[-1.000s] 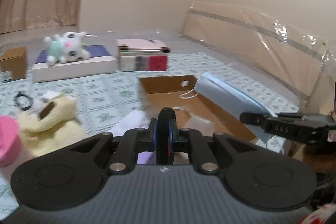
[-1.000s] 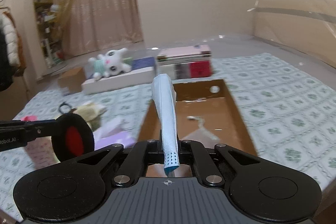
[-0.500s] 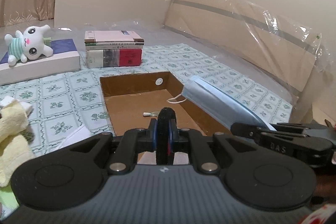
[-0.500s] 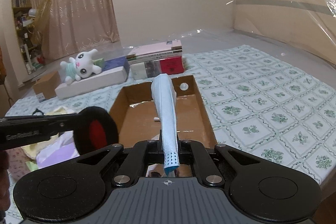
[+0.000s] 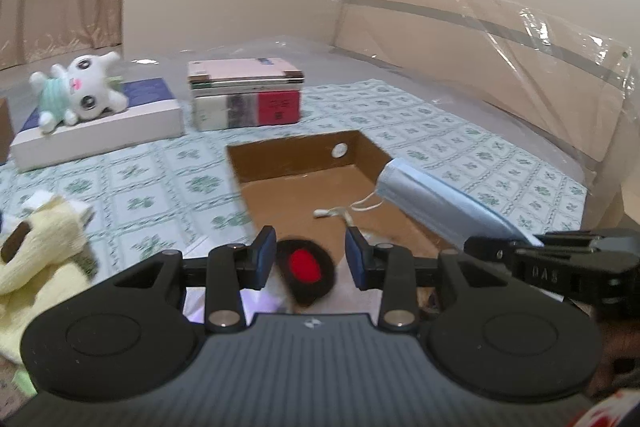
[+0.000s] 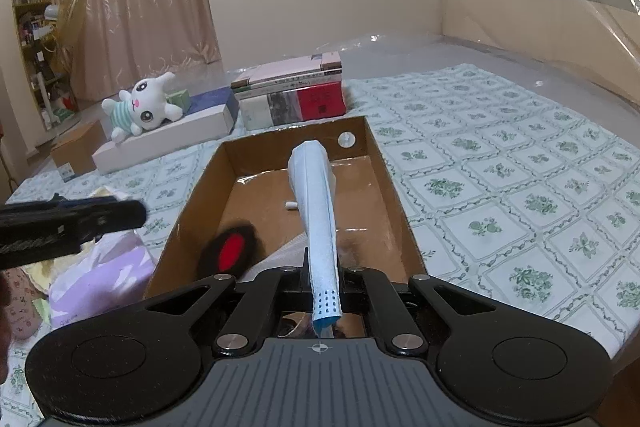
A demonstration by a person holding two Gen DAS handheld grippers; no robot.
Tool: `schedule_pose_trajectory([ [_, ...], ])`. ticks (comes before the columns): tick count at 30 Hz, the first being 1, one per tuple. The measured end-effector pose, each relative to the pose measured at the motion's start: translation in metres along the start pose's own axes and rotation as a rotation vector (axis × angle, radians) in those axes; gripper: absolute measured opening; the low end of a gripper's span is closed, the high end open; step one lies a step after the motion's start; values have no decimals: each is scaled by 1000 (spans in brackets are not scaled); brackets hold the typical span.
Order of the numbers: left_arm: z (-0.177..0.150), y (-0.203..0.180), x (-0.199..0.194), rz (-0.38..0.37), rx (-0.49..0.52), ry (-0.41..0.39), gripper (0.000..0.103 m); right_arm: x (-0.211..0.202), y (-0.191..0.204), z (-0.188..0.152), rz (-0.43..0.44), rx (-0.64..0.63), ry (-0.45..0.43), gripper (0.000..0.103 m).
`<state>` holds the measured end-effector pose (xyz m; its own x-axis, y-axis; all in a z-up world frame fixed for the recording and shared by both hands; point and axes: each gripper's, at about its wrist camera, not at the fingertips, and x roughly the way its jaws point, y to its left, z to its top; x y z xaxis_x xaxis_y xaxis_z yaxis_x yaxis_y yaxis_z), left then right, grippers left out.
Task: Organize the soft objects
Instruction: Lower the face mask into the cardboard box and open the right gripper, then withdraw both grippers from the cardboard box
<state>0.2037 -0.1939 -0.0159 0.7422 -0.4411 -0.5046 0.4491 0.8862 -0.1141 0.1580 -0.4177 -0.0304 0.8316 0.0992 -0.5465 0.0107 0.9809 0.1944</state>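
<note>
My left gripper (image 5: 311, 259) is open above the near end of the brown cardboard box (image 5: 304, 157). A black fuzzy pad with a red centre (image 5: 306, 275) lies loose below its jaws; it also shows blurred in the right wrist view (image 6: 232, 251) inside the box (image 6: 188, 203). My right gripper (image 6: 322, 271) is shut on a folded light blue face mask (image 6: 316, 207) that sticks out over the box. The mask (image 5: 432, 203) and right gripper (image 5: 480, 247) show at the right of the left wrist view.
A white bunny plush (image 5: 80, 91) lies on a flat white box (image 5: 100, 131) at the back left. A stack of books (image 5: 244, 95) stands behind the cardboard box. A yellow plush (image 5: 36, 251) and lilac cloth (image 6: 100, 279) lie left of the box. The plastic-wrapped headboard (image 5: 500, 67) runs along the right.
My left gripper has opened and let go of the black and red pad, which now drops into the box. My right gripper still holds the mask over the box.
</note>
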Motion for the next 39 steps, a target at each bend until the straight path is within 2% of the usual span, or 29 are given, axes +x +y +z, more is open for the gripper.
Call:
schedule_pose_trajectory([
  [10, -17, 14, -28, 28, -46, 2, 33, 17, 3, 14, 59, -1, -42, 4],
  [11, -18, 15, -29, 32, -49, 3, 33, 20, 3, 15, 62, 0, -42, 13],
  [12, -19, 17, -31, 36, -53, 2, 33, 21, 3, 16, 61, 7, -45, 35],
  [13, -20, 19, -33, 38, -55, 1, 34, 20, 2, 17, 64, 19, -55, 50],
  [14, -21, 21, -34, 42, -59, 0, 34, 18, 1, 17, 67, 33, -75, 70],
  [15, -22, 23, -36, 44, -65, -1, 33, 15, 0, 16, 68, 42, -96, 73],
  [26, -35, 36, -62, 73, -96, -4, 33, -6, 7, 9, 53, 64, -84, 73],
  [39, -52, 52, -118, 143, -104, -14, 37, -45, 50, -10, 94, 63, -62, 73],
])
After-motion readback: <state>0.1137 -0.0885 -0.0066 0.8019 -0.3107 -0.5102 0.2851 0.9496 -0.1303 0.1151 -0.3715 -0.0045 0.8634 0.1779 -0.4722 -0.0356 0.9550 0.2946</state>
